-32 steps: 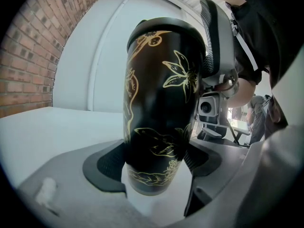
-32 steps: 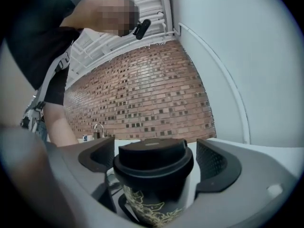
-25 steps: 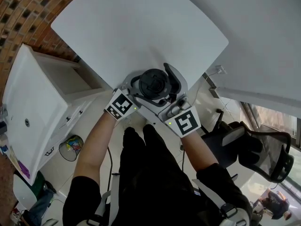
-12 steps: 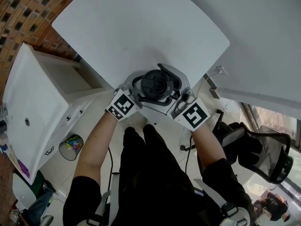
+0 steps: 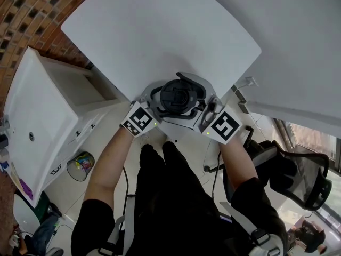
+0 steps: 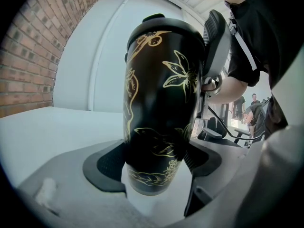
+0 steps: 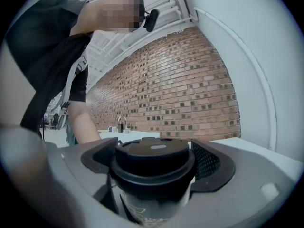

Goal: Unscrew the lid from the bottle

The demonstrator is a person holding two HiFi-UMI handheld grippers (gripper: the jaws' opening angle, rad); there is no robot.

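R tool (image 7: 154,161) swung right, clamps lid (image 5: 176,96).

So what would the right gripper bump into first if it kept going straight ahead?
The black lid of the bottle. It sits right between the right gripper's jaws, which look closed on it, so pushing on would probably just shove the lid and bottle forward.
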